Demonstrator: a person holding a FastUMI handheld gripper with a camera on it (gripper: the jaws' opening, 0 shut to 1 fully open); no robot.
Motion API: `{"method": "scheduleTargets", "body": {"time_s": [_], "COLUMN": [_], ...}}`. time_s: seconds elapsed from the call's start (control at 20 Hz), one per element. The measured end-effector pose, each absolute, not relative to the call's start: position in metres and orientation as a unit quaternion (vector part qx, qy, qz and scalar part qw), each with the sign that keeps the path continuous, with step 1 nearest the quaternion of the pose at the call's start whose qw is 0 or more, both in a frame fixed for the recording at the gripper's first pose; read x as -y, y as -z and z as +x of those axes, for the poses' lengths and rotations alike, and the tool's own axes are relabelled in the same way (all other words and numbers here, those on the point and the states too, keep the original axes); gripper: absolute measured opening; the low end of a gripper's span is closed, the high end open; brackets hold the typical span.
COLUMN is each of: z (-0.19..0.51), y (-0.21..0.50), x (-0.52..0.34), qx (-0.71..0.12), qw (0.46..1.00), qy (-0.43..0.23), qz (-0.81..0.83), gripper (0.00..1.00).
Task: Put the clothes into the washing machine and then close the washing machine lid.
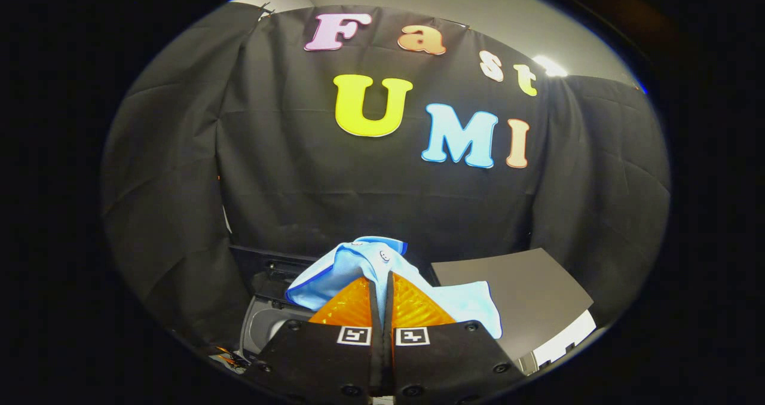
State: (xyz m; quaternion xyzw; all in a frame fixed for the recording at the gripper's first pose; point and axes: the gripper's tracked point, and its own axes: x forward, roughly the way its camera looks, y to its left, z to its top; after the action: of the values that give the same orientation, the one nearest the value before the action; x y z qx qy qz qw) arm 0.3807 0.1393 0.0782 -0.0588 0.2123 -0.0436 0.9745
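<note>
A light blue garment [364, 261] with darker blue trim hangs bunched from my gripper [381, 281], whose two fingers are pressed together on the cloth. It is lifted off any surface, draping to both sides of the fingers. Below and left of the fingers the washing machine's open top [266, 321] shows a grey rim and a dark drum mouth. The raised lid or back panel [269, 261] stands dark behind that opening.
A grey flat panel [526, 297] lies to the right of the fingers, with a white edge [562, 342] below it. Black cloth walls close the booth behind and on both sides.
</note>
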Motion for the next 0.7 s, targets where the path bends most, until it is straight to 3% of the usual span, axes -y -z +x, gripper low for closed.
{"method": "scheduleTargets", "body": {"time_s": [0.7], "z": [0.403], "y": [0.001], "x": [-0.204], "qx": [-0.254], "qw": [0.965], "qy": [0.025], "qz": [-0.056], "gripper": [0.01]}}
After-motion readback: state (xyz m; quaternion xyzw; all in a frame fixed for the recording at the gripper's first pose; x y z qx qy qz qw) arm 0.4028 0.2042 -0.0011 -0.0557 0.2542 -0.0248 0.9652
